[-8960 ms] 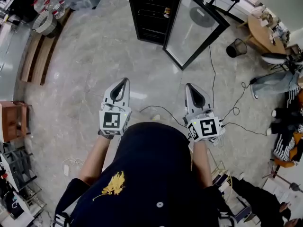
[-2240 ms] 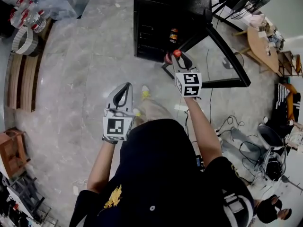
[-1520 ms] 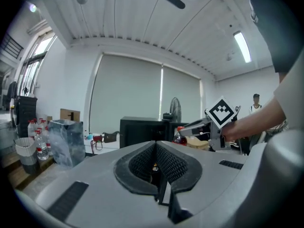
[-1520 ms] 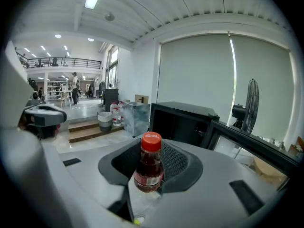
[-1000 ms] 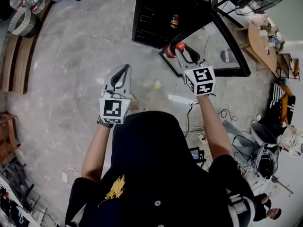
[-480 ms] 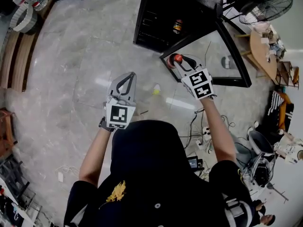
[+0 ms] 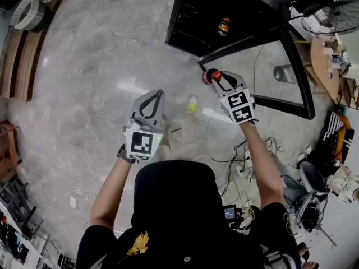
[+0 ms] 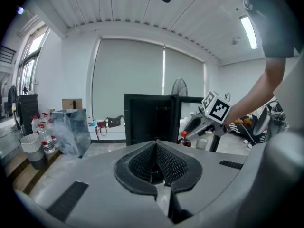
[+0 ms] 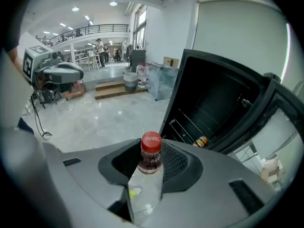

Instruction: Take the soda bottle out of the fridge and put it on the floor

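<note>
While right gripper (image 7: 214, 77) pinches soda bottle (image 9: 151, 161) (round red cap (image 9: 152, 140)), glossy floor (image 7: 95, 94)

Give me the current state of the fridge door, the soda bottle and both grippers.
fridge door: swung open.
soda bottle: capped, out of the fridge, held in the air.
right gripper: shut on the soda bottle's neck.
left gripper: shut, empty.

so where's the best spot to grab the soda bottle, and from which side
The neck just under the red cap, from the side, one jaw on each flank: the soda bottle narrows there, so the wider cap likely stops slipping. The right gripper holds it so.
</note>
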Tool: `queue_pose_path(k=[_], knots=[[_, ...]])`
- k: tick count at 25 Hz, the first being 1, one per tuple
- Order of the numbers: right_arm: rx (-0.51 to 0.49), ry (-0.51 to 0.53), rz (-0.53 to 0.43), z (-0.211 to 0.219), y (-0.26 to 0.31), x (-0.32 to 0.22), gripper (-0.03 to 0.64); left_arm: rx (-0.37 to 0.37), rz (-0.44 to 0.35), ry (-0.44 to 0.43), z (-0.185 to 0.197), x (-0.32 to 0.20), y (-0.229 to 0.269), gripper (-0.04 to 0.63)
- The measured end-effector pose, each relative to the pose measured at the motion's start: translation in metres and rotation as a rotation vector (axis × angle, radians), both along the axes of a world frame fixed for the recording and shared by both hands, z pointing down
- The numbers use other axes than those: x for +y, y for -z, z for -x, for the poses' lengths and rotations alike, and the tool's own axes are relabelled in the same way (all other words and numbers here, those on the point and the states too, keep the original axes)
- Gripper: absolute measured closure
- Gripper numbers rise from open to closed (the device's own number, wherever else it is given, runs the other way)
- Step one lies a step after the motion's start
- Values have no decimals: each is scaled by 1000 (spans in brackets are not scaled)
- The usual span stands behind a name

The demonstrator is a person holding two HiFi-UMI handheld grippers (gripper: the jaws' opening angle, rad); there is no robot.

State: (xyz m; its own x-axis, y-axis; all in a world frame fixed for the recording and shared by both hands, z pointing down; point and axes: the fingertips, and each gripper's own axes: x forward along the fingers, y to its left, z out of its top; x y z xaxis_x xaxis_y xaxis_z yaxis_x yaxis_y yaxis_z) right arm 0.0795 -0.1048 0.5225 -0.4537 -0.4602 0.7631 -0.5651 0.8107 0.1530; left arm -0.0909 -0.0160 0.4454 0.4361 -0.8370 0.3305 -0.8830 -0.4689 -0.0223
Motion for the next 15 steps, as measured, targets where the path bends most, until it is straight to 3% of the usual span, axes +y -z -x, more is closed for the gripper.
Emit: queue_pose_path(k=[6,15], knots=[[30,-18,57,-1,-65,-12,495,-4,5,-25,-4,-19,-23,577],[47,-138,85,-1,-190,-30,495,1,20,-15,0,-40,-85,577]])
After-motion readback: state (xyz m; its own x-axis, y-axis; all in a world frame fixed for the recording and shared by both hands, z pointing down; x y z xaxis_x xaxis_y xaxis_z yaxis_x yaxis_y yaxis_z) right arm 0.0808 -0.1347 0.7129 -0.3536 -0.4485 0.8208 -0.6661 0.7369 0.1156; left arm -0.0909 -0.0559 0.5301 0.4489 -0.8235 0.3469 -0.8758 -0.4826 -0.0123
